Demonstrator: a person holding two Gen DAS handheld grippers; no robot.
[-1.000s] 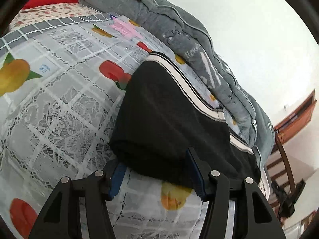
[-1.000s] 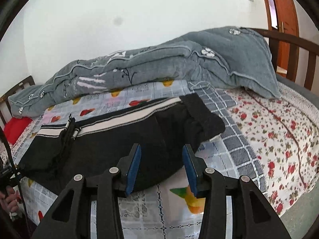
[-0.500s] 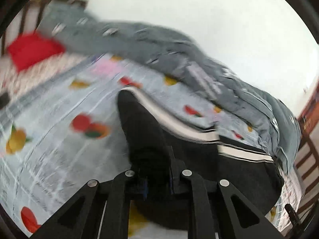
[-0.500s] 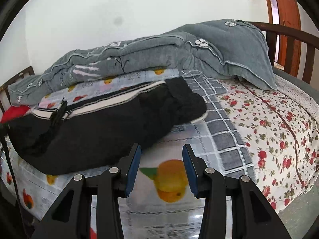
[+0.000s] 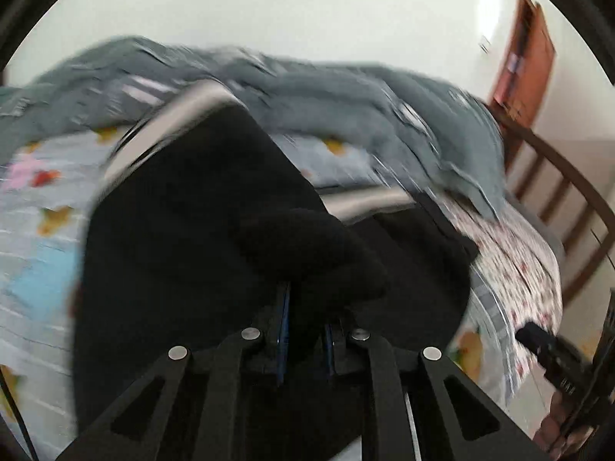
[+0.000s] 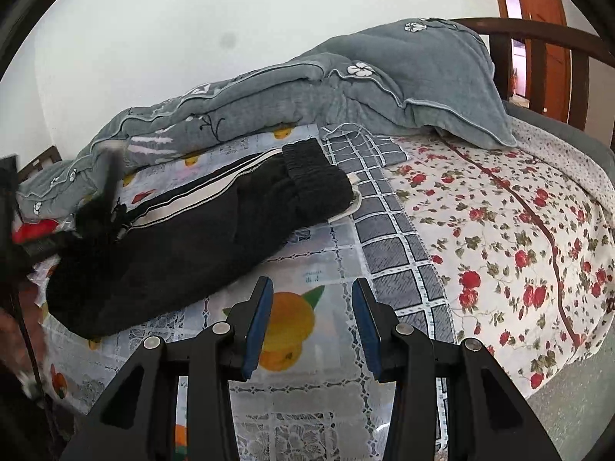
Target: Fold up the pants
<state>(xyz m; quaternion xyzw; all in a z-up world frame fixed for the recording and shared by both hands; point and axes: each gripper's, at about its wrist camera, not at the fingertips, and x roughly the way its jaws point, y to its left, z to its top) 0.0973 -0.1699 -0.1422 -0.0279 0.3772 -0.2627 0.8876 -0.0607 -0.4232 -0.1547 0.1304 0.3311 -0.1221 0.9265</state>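
Note:
Black pants [image 6: 184, 238] with a white side stripe lie across the fruit-print cloth [image 6: 307, 269] on the bed. In the left wrist view, my left gripper [image 5: 305, 307] is shut on a bunched end of the pants [image 5: 215, 199], which hangs lifted over the rest of the garment; the picture is blurred with motion. In the right wrist view, my right gripper [image 6: 312, 299] stands open above the cloth with nothing between its fingers, just in front of the pants' near edge. The cuffed end [image 6: 315, 176] lies to the right on the bed.
A grey quilt [image 6: 307, 100] is rolled along the wall behind the pants. A floral sheet [image 6: 499, 223] covers the right of the bed, a wooden rail [image 6: 538, 34] runs behind it. The other gripper's dark frame [image 5: 557, 357] shows at the right of the left wrist view.
My left gripper has shut on one end of the pants, lifted it and carried it over towards the other end. My right gripper has drawn back off the pants, still open.

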